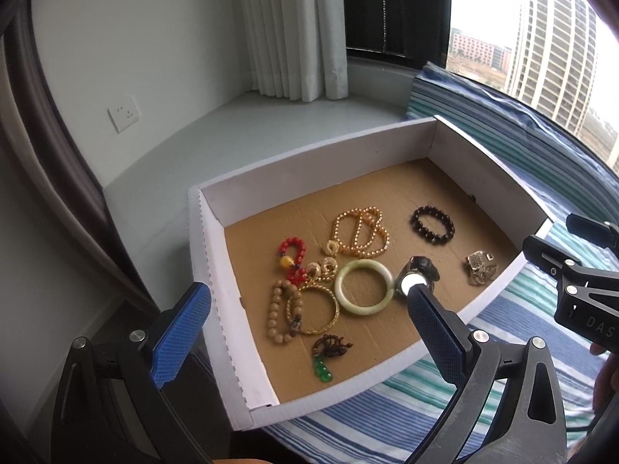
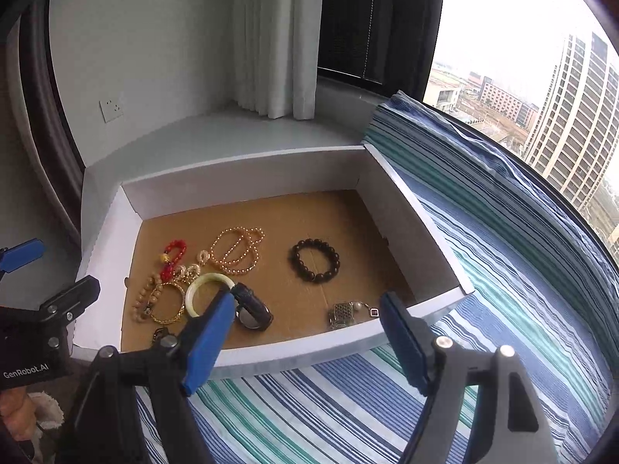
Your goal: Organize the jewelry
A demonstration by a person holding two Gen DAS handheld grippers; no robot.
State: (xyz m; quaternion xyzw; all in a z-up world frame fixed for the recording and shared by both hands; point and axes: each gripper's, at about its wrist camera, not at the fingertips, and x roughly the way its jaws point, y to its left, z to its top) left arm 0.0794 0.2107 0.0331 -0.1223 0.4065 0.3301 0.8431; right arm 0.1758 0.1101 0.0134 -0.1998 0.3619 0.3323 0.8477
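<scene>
A white cardboard box [image 1: 216, 255] [image 2: 418, 208] with a brown floor lies on a striped cloth. In it lie a jade bangle [image 1: 363, 287] [image 2: 205, 284], a gold bangle [image 1: 313, 309], gold bead strands [image 1: 359, 232] [image 2: 236, 249], a red bead bracelet [image 1: 293, 259] [image 2: 174, 257], tan beads [image 1: 275, 315], a dark bead bracelet [image 1: 432, 225] [image 2: 315, 260], a black watch [image 1: 416, 275] [image 2: 251, 309], a metal trinket [image 1: 479, 266] [image 2: 344, 315] and a green pendant [image 1: 323, 367]. My left gripper [image 1: 309, 317] hovers open over the box's near left. My right gripper [image 2: 305, 324] hovers open above the front wall.
The blue, green and white striped cloth [image 2: 503, 270] covers the surface under and right of the box. A grey sill [image 1: 271, 123], a white curtain [image 1: 294, 27] and a wall socket [image 1: 123, 113] lie behind. A window [image 2: 522, 77] runs along the right.
</scene>
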